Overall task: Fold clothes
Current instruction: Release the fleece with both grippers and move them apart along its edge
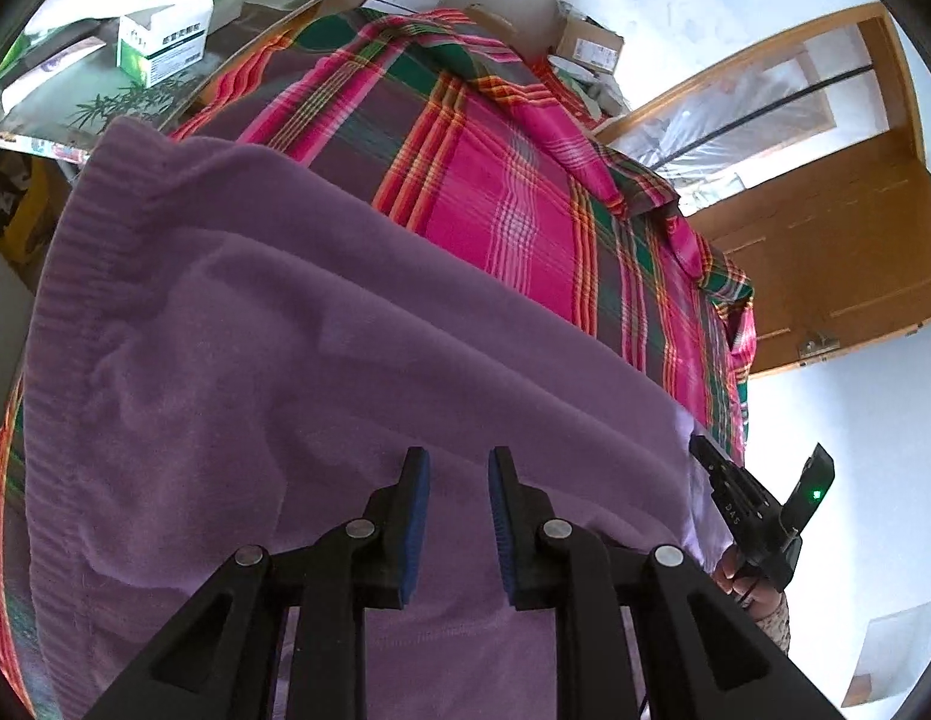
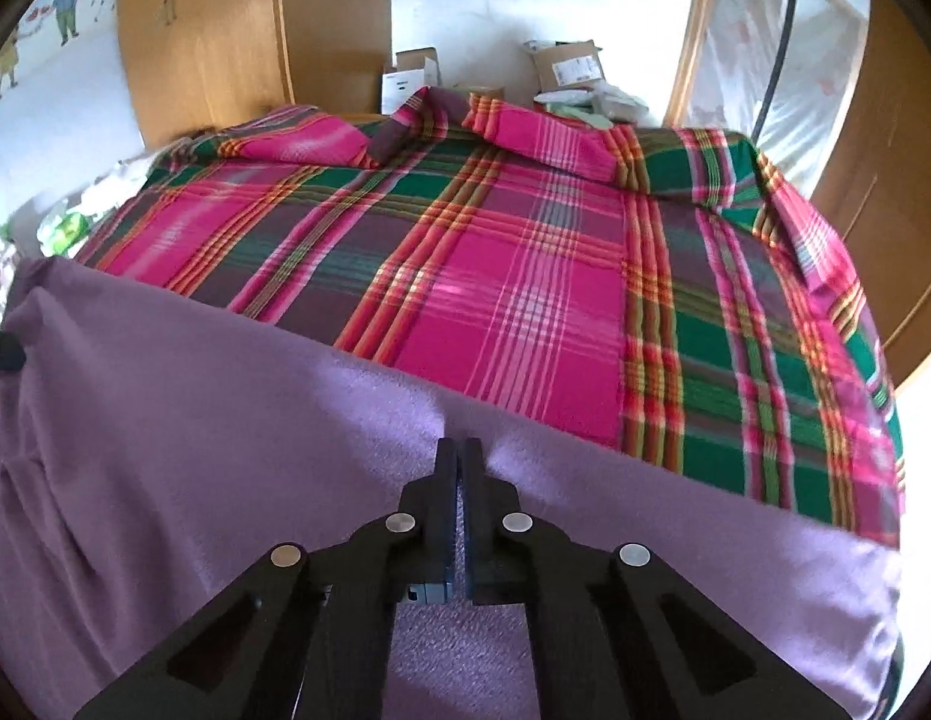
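One purple garment [image 1: 297,360] on plaid sheet [image 1: 501,198]; left tongs [image 1: 459,468] spread, right tongs [image 2: 459,456] pinching it.

Beyond the purple garment [image 2: 195,420], the plaid bedspread [image 2: 525,276] lay bare and passable. Cardboard boxes [image 2: 570,66] crowded its far edge.

The purple garment [image 1: 273,360] is a soft, matt, fuzzy knit with a ribbed band along one edge, and it lies on a smooth woven plaid bedspread [image 2: 525,276] with a slight sheen. Both the left gripper [image 1: 459,468] and the right gripper [image 2: 459,450] are matt black plastic with shiny metal pivot pins; the left one's pads [image 1: 418,516] look like ridged blue rubber. The cupboard [image 2: 225,30] is smooth, satin-finished wood, and the boxes [image 1: 165,42] are cardboard.
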Demonstrator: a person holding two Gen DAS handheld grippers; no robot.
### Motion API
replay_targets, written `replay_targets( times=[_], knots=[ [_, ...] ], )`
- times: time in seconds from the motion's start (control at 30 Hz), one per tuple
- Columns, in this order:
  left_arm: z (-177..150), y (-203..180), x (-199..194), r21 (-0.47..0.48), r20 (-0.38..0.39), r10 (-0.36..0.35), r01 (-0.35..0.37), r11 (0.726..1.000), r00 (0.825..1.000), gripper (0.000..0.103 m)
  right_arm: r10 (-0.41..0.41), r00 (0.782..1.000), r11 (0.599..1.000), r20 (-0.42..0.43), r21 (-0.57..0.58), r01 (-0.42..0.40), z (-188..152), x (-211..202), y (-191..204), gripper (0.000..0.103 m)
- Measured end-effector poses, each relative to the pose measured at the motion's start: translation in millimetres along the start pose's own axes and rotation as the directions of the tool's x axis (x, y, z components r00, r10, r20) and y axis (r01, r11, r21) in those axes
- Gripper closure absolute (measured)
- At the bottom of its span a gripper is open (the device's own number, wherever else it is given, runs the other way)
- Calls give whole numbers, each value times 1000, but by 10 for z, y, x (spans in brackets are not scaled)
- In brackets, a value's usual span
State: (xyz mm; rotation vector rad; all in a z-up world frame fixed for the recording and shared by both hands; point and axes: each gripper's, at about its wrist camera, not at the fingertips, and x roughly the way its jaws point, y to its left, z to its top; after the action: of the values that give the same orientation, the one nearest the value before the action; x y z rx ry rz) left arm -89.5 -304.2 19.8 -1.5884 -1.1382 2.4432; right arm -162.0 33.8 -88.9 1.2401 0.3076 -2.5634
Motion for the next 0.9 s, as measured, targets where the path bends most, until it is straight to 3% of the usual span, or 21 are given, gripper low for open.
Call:
replay_targets(
  times=[0.17,0.27,0.37,0.43,0.6,0.7,0.77,0.8,0.9],
  knots=[
    [11,20,17,-24,4,8,-8,1000,1000,83,-38,999,997,31,62,37,111,21,-203,103],
    [10,24,35,-25,-1,15,-15,1000,1000,83,36,999,996,24,78,-38,103,-21,-306,102],
    [7,27,46,-28,0,16,-16,999,1000,83,105,994,992,9,66,-105,80,-55,-358,90],
    [8,7,81,-25,-4,15,-15,1000,1000,83,119,993,992,-7,32,-118,48,-60,-332,70],
    [5,8,119,-28,-13,12,-12,1000,1000,83,108,994,994,-20,1,-108,-8,35,-261,60],
    [11,18,126,-34,-17,18,-18,999,1000,83,104,995,995,-8,3,-104,-13,37,-231,61],
    [9,21,127,-36,-18,20,-20,999,1000,83,93,996,996,-7,2,-93,2,46,-217,74],
    [7,21,127,-37,-20,21,-22,999,1000,83,96,995,995,-8,3,-96,14,48,-210,93],
    [9,1,134,-32,-22,21,-22,999,1000,83,84,996,996,-8,8,-84,34,57,-181,101]
  ],
)
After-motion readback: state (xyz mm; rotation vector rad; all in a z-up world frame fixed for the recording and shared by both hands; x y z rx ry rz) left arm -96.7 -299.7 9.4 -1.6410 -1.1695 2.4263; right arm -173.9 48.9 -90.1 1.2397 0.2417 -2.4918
